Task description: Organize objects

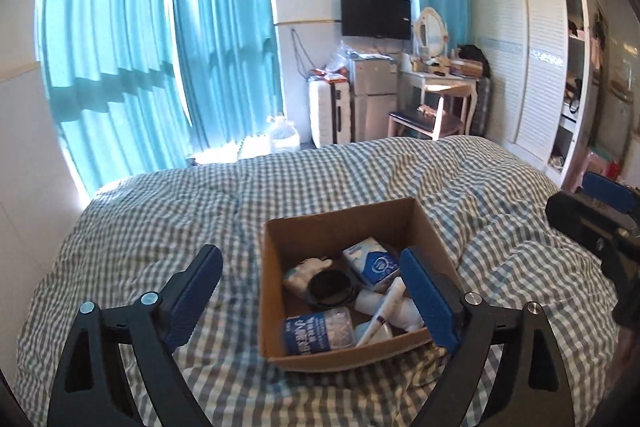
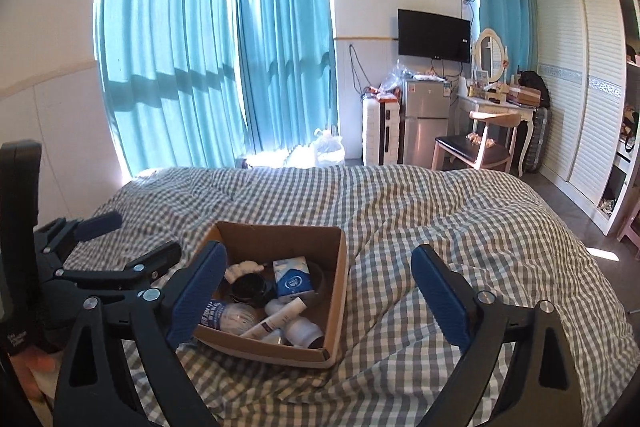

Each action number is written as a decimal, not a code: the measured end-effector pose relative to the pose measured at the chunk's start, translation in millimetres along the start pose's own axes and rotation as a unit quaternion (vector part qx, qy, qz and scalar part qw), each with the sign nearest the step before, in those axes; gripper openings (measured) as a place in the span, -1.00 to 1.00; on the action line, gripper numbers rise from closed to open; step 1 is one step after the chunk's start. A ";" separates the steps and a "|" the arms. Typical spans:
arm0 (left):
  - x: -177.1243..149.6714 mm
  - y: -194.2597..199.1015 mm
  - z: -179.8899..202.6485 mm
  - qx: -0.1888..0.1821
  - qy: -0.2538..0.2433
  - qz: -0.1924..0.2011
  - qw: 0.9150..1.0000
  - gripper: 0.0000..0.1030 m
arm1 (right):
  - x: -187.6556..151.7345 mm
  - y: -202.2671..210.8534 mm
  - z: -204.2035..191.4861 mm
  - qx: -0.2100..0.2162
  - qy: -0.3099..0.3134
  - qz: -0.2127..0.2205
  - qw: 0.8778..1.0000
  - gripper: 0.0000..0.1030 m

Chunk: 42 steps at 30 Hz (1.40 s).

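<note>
Both tongs empty, jaws wide apart. Left gripper (image 1: 310,291) hangs above the cardboard box (image 1: 276,291), pitched down at it; right gripper (image 2: 320,291) hangs to the box's right, over the checked quilt (image 2: 440,195). Risk: box sits on soft, rumpled bedding, so a nudged rim could tip it and spill the bottle (image 1: 318,331) and tubes.

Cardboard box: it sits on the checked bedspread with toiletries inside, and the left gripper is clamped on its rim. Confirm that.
Not clamped: the left gripper is open, holding nothing, as the left wrist view shows. The cardboard box does sit on the checked bedspread with toiletries inside.
</note>
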<state>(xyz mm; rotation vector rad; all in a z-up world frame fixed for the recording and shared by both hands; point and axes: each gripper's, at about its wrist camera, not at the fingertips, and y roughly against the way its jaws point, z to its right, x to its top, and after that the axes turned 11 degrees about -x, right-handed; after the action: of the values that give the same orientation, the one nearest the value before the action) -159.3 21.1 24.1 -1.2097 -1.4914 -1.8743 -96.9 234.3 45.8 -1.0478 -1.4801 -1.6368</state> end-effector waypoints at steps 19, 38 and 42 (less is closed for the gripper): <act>-51.2 48.6 -6.5 0.086 0.013 0.047 0.995 0.99 | -46.1 11.2 -8.5 -0.035 0.029 0.017 0.999 0.97; -62.3 44.8 -9.9 0.090 0.014 0.030 0.995 1.00 | -59.6 4.9 -8.7 -0.041 0.040 0.002 0.998 0.98; -62.9 45.3 -10.2 0.091 0.014 0.030 0.995 1.00 | -59.4 6.0 -9.0 -0.043 0.043 0.001 0.998 0.98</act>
<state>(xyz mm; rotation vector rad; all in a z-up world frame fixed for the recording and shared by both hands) -95.2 -13.0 -4.9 -1.1260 -1.5555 -1.6705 -66.5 222.9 -5.1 -1.0123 -1.3637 -1.7341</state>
